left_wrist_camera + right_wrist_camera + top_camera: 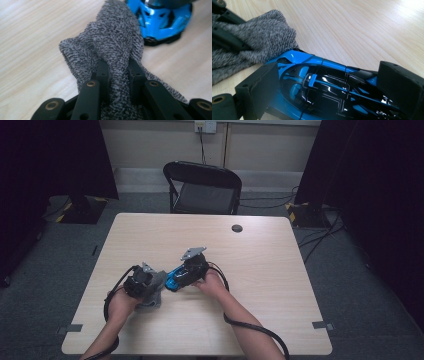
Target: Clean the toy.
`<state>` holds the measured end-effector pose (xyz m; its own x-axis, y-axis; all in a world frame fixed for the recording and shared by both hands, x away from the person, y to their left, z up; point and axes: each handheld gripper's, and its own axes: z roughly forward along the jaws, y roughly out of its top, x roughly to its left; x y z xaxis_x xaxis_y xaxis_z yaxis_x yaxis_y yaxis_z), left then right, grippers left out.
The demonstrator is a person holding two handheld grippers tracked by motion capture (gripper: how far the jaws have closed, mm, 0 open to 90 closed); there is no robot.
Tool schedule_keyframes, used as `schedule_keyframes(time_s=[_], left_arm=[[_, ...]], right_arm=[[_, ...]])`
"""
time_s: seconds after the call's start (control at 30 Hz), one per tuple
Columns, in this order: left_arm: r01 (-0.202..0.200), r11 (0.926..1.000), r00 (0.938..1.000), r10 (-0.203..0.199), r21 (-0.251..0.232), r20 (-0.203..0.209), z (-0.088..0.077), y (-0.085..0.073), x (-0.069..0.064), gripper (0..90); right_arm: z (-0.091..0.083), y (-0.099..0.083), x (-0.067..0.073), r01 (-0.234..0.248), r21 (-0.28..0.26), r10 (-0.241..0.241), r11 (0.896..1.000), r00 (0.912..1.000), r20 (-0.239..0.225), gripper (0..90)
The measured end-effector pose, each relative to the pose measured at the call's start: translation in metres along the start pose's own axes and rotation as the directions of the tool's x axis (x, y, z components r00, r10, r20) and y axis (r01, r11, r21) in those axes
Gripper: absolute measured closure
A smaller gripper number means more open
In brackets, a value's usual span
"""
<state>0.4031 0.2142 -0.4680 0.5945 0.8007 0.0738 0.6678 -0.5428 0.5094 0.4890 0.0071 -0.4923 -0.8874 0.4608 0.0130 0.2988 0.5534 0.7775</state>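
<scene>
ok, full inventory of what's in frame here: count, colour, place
toy car: 1, blue and black, near-left of the table's middle, clamped between the right gripper's jaws
cloth: 1, speckled grey knit, beside the car and touching its end, pinched in the left gripper's jaws
table: 1, light wood, centre of the room
round cap: 1, dark, set in the tabletop near the far edge
folding chair: 1, black, behind the table
wall socket: 1, white, on the far wall, cable hanging down
left gripper: 1, black, closed on the cloth
right gripper: 1, black, closed on the car
forearms: 2, bare, entering from the near edge
</scene>
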Motion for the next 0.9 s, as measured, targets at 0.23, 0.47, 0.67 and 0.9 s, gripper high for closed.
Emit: schedule_keyframes(time_s=[0.23, 0.47, 0.67, 0.9], left_arm=[[-0.013, 0.9999, 0.9989, 0.012, 0.006, 0.044, -0.003, 0.0, -0.011, 75.5], [-0.028, 0.9996, 0.9943, 0.029, -0.003, 0.103, -0.006, -0.004, -0.021, 75.6], [-0.039, 0.9992, 0.9891, 0.04, -0.01, 0.142, -0.006, -0.001, -0.031, 75.5], [-0.067, 0.9977, 0.9867, 0.068, -0.015, 0.147, -0.004, 0.003, -0.042, 75.4]], right_arm=[[0.0, 0.001, 0.0, 0.004, 0.004, -0.004, 1.0, 1.0, -0.001, 4.5], [0.0, 0.0, 0.0, 0.004, 0.004, -0.004, 1.0, 1.0, 0.0, 4.5], [0.0, 0.0, 0.0, 0.005, 0.002, -0.005, 1.0, 1.0, 0.0, 4.5], [0.0, 0.0, 0.0, 0.005, 0.0, -0.005, 1.0, 1.0, -0.001, 4.5]])
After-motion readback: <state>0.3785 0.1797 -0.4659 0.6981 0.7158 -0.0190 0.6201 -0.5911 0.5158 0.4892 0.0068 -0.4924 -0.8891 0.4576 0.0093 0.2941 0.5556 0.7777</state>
